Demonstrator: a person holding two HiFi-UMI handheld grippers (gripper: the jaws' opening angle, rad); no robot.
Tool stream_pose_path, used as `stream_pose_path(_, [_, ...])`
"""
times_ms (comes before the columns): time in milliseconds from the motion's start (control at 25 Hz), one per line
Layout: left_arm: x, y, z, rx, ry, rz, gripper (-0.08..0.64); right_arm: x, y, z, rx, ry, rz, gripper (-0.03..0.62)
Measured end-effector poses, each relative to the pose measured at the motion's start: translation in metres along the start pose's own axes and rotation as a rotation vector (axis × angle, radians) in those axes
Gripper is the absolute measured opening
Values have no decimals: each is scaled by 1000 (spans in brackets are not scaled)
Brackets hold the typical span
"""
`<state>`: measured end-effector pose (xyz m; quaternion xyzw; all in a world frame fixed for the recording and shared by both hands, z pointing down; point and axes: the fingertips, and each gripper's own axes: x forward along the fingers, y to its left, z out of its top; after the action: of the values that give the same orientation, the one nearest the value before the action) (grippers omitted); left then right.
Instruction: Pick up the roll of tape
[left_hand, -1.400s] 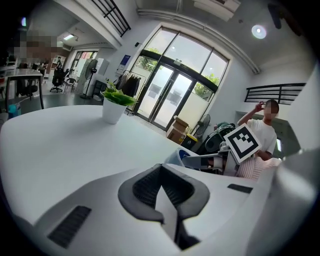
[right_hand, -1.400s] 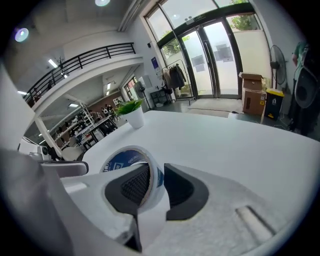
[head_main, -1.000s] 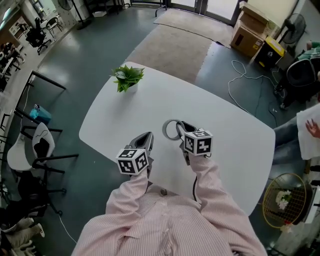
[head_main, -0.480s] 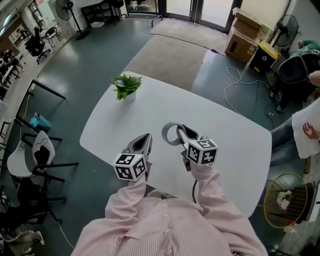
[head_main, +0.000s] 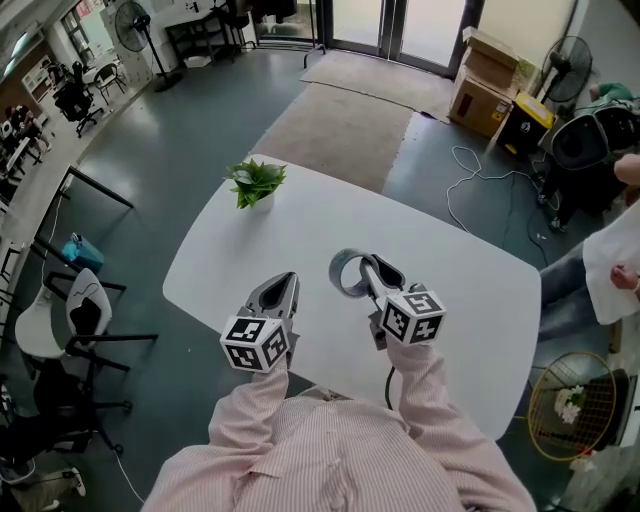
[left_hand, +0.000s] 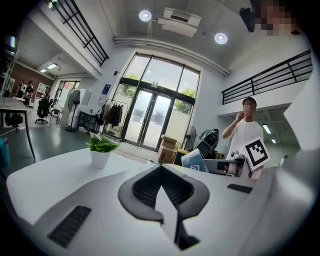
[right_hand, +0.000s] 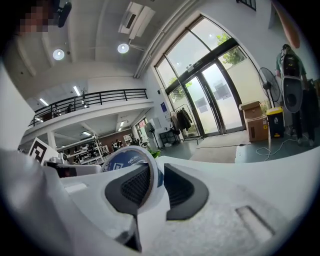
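Note:
The roll of tape (head_main: 346, 273), a grey-white ring with a blue printed core (right_hand: 126, 159), hangs above the white table (head_main: 300, 215). My right gripper (head_main: 371, 270) is shut on it. One pad sits inside the ring and the other outside it, seen close in the right gripper view (right_hand: 154, 181). My left gripper (head_main: 283, 284) hovers a little to the left, level with the right one, apart from the tape. Its pads meet at the tips (left_hand: 161, 168) with nothing between them.
A small potted plant (head_main: 255, 180) stands at the table's far left end. Chairs (head_main: 70, 300) sit left of the table. Cardboard boxes (head_main: 480, 80), a fan and loose cable (head_main: 470, 175) lie beyond it. A person (left_hand: 245, 132) stands at the right.
Both grippers have risen above the table, and the tape has come up with the right one. The jaws look unchanged.

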<state>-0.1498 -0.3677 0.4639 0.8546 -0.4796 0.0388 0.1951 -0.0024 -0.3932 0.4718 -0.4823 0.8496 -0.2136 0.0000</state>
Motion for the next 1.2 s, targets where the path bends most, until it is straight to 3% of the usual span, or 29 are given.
stream_pose_path(560, [-24,-6,27,54,-82,30,2,-23,16,24,-23,-96,13,78])
stream_pose_path(1200, [-32,-7,36,106,-100,46,2,-31,24,32,-100,-132,9,75])
